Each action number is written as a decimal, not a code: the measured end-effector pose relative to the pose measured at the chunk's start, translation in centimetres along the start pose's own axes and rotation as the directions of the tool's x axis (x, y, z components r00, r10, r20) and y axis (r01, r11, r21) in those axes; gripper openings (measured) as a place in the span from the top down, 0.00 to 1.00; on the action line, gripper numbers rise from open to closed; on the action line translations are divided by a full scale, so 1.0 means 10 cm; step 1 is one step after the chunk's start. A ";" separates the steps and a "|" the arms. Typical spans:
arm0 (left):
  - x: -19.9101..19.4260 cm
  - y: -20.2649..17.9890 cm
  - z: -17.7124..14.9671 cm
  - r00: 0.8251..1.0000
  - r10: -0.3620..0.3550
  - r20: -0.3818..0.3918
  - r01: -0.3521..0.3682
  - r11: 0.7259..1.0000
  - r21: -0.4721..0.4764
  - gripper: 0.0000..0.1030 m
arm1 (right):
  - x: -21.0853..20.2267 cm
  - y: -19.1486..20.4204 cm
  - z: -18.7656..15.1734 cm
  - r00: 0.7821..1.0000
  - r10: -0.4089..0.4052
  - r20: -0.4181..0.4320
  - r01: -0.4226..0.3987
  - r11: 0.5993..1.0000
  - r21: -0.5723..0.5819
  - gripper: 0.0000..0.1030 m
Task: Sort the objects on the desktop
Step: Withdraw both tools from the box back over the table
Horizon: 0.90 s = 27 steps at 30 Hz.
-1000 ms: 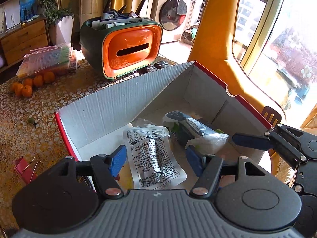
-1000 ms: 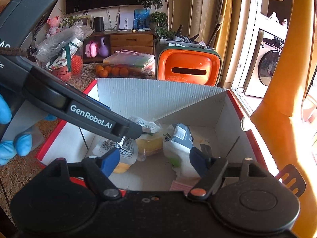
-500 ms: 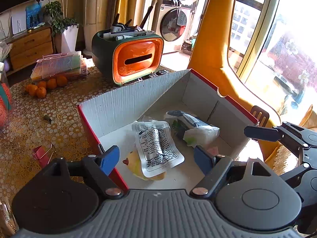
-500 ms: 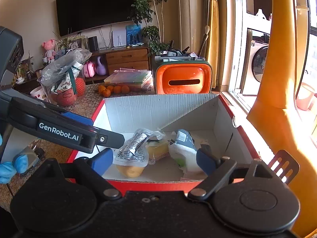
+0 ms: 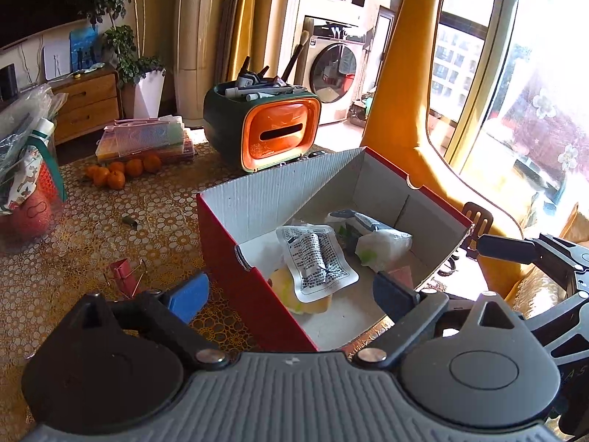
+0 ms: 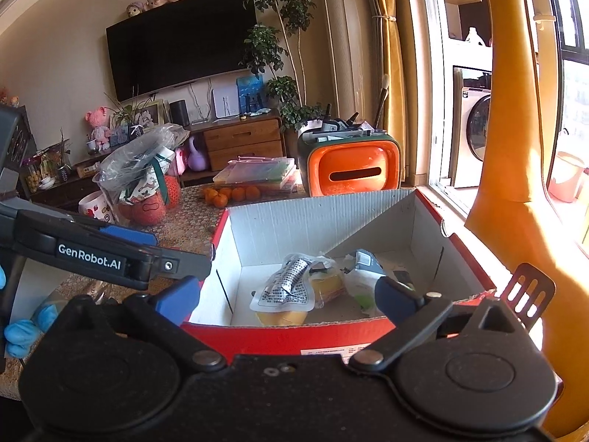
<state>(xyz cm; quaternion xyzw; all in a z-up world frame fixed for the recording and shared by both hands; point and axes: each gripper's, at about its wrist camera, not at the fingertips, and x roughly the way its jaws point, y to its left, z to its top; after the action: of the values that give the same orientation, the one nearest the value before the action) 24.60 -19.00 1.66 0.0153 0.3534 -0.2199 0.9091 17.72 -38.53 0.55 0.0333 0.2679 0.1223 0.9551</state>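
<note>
A red cardboard box (image 5: 243, 269) with white inner walls stands on the table, also in the right wrist view (image 6: 294, 335). Inside lie a printed silver pouch (image 5: 316, 261), a yellow packet (image 5: 283, 287) under it and a white and blue bag (image 5: 379, 239). My left gripper (image 5: 291, 294) is open and empty, held above the box's near left corner. My right gripper (image 6: 287, 291) is open and empty, just behind the box's near wall. A pink binder clip (image 5: 123, 276) and a small dark piece (image 5: 129, 221) lie on the tablecloth to the left.
An orange and green desk organizer (image 5: 265, 132) with pens stands behind the box. Several oranges (image 5: 121, 171) and flat plastic cases (image 5: 143, 140) lie at back left. A plastic-wrapped bundle (image 5: 25, 169) stands at far left. A yellow chair back (image 5: 423, 110) rises at right.
Both grippers have pulled up and back out of the box, empty and open. The silver pouch stays lying inside the box.
</note>
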 end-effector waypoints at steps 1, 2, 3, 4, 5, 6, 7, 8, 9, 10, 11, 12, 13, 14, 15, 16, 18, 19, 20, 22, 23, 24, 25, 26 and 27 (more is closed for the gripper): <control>-0.04 0.02 -0.02 1.000 0.002 0.008 -0.002 1.000 0.001 0.00 | -0.02 0.04 -0.01 1.000 -0.005 0.007 0.005 1.000 -0.001 0.01; -0.07 0.04 -0.04 1.000 0.004 0.013 -0.004 1.000 0.001 0.00 | -0.04 0.07 -0.01 1.000 -0.009 0.013 0.009 1.000 0.000 0.01; -0.11 0.07 -0.06 1.000 0.005 0.016 -0.005 1.000 -0.003 0.00 | -0.06 0.11 -0.01 1.000 -0.010 0.015 0.010 1.000 0.001 0.01; -0.16 0.11 -0.08 1.000 0.004 0.020 -0.004 1.000 -0.010 0.00 | -0.07 0.14 -0.01 1.000 -0.011 0.016 0.011 1.000 0.002 0.01; -0.19 0.14 -0.10 1.000 0.004 0.023 -0.004 1.000 -0.018 0.00 | -0.08 0.18 -0.01 1.000 -0.014 0.017 0.014 1.000 0.004 0.01; -0.24 0.18 -0.14 1.000 0.005 0.024 -0.004 1.000 -0.027 0.00 | -0.09 0.21 -0.02 1.000 -0.014 0.018 0.014 1.000 0.006 0.01; -0.28 0.21 -0.16 1.000 0.004 0.025 -0.003 0.999 -0.032 0.00 | -0.10 0.25 -0.03 1.000 -0.013 0.018 0.013 1.000 0.009 0.01; -0.31 0.23 -0.18 1.000 0.003 0.028 -0.002 0.999 -0.033 0.00 | -0.11 0.28 -0.03 1.000 -0.011 0.016 0.011 1.000 0.011 0.01; -0.35 0.25 -0.22 0.999 0.005 0.032 -0.004 1.000 -0.030 0.00 | -0.12 0.32 -0.04 1.000 -0.011 0.014 0.011 1.000 0.012 0.01; -0.39 0.27 -0.26 0.999 0.011 0.036 -0.010 1.000 -0.027 0.00 | -0.12 0.36 -0.05 1.000 -0.013 0.012 0.013 1.000 0.015 0.01; -0.43 0.29 -0.29 0.999 0.016 0.040 -0.015 1.000 -0.024 0.00 | -0.12 0.40 -0.06 1.000 -0.011 0.008 0.011 1.000 0.016 0.01; -0.49 0.32 -0.33 0.999 0.022 0.047 -0.021 1.000 -0.021 0.00 | -0.12 0.44 -0.07 1.000 -0.008 0.003 0.008 1.000 0.016 0.01; -0.53 0.34 -0.36 0.998 0.028 0.051 -0.027 0.999 -0.021 0.00 | -0.12 0.48 -0.08 1.000 -0.007 -0.003 0.007 1.000 0.015 0.01; -0.58 0.38 -0.40 0.998 0.034 0.056 -0.032 0.999 -0.024 0.00 | -0.12 0.53 -0.10 1.000 -0.006 -0.007 0.006 1.000 0.012 0.01; -0.63 0.41 -0.44 0.998 0.038 0.059 -0.037 0.999 -0.028 0.00 | -0.12 0.57 -0.11 1.000 -0.004 -0.010 0.004 1.000 0.009 0.01; -0.67 0.44 -0.48 0.997 0.043 0.062 -0.041 0.999 -0.032 0.00 | -0.12 0.63 -0.12 1.000 -0.001 -0.013 0.001 1.000 0.007 0.01; -0.77 0.52 -0.56 0.996 0.059 0.064 -0.056 0.997 -0.046 0.00 | -0.11 0.72 -0.13 1.000 0.003 -0.017 -0.003 1.000 0.006 0.01; -0.82 0.57 -0.60 0.996 0.062 0.066 -0.058 0.997 -0.054 0.00 | -0.10 0.78 -0.14 1.000 0.004 -0.022 -0.004 1.000 0.005 0.01; -0.86 0.60 -0.64 0.995 0.063 0.071 -0.059 0.996 -0.062 0.00 | -0.09 0.82 -0.14 1.000 0.007 -0.026 -0.007 1.000 0.003 0.01; -0.94 0.67 -0.72 0.993 0.082 0.079 -0.077 0.995 -0.066 0.00 | -0.07 0.91 -0.16 0.999 0.014 -0.035 -0.014 1.000 -0.005 0.01; -0.97 0.70 -0.75 0.993 0.088 0.079 -0.083 0.994 -0.065 0.00 | -0.06 0.96 -0.16 0.999 0.018 -0.037 -0.019 1.000 -0.008 0.01; -1.00 0.74 -0.79 0.993 0.090 0.078 -0.085 0.994 -0.069 0.00 | -0.05 1.01 -0.17 0.999 0.022 -0.039 -0.023 1.000 -0.011 0.01; -1.04 0.79 -0.83 0.993 0.094 0.078 -0.087 0.993 -0.077 0.00 | -0.03 1.05 -0.17 0.999 0.026 -0.043 -0.026 1.000 -0.013 0.01; -1.06 0.83 -0.86 0.992 0.097 0.078 -0.090 0.992 -0.086 0.00 | -0.03 1.09 -0.17 0.999 0.028 -0.045 -0.028 1.000 -0.014 0.01; -1.09 0.88 -0.90 0.992 0.102 0.080 -0.094 0.991 -0.096 0.00 | -0.01 1.13 -0.17 0.998 0.031 -0.047 -0.032 0.999 -0.014 0.01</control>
<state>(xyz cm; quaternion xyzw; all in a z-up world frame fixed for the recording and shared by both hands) 15.34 -5.12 0.86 -0.0184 0.3232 -0.1589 0.9327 14.26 -27.63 0.59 0.0277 0.2885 0.1399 0.9468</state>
